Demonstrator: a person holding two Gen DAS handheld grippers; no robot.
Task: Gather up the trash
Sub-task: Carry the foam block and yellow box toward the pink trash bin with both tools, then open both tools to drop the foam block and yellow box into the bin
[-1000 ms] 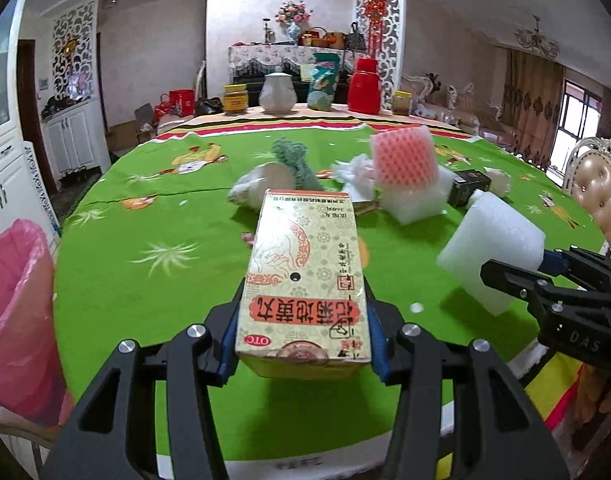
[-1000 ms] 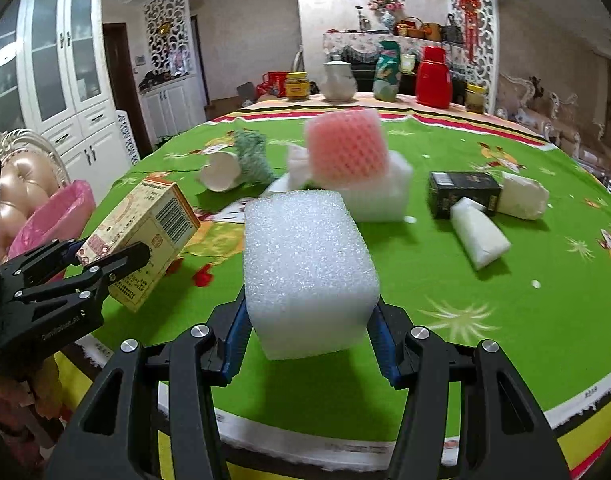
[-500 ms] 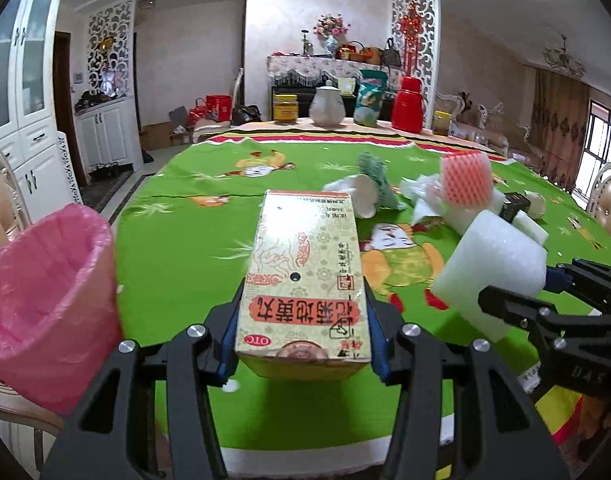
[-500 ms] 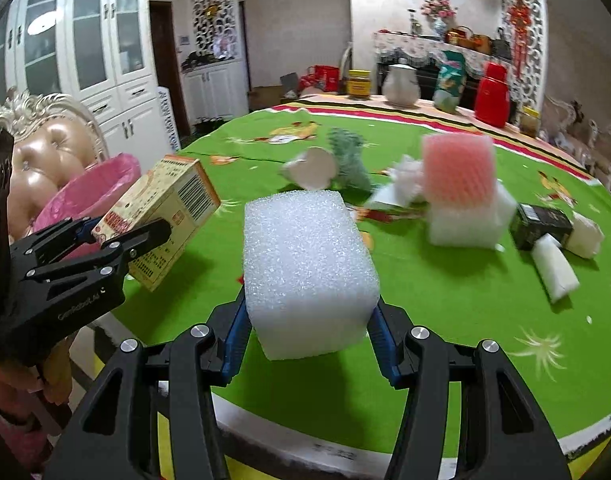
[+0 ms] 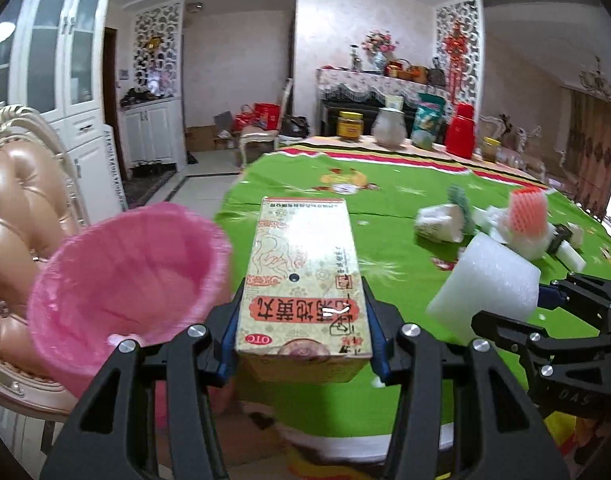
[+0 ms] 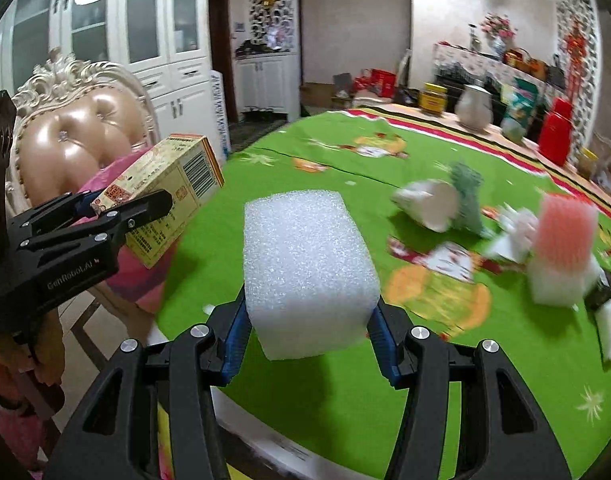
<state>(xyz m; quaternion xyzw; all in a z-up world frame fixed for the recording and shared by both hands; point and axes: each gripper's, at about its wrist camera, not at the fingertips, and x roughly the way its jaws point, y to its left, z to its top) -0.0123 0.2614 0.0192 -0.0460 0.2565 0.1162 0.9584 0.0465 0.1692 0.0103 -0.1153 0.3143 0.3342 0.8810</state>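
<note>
My left gripper [image 5: 303, 344] is shut on a yellow medicine box [image 5: 305, 284] with red Chinese print, held in the air near the table's left edge. Just left of it stands a bin lined with a pink bag [image 5: 121, 280], its mouth open. My right gripper [image 6: 307, 332] is shut on a white foam block [image 6: 305, 268]. In the left wrist view that foam block [image 5: 485, 280] hangs at the right. In the right wrist view the box [image 6: 165, 204] sits at the left over the pink bag [image 6: 137, 268].
A round table with a green cloth [image 5: 385, 216] carries more trash: a crumpled white cup [image 5: 441, 222], a pink foam net [image 5: 527, 214] on white foam, a small black box [image 5: 561, 236]. Jars and a red flask [image 5: 459, 136] stand at the far edge. A padded chair [image 6: 77, 136] holds the bin.
Both grippers have swung left along the table's edge with their loads. The pink-lined bin has come from the far left to just beside the box.
</note>
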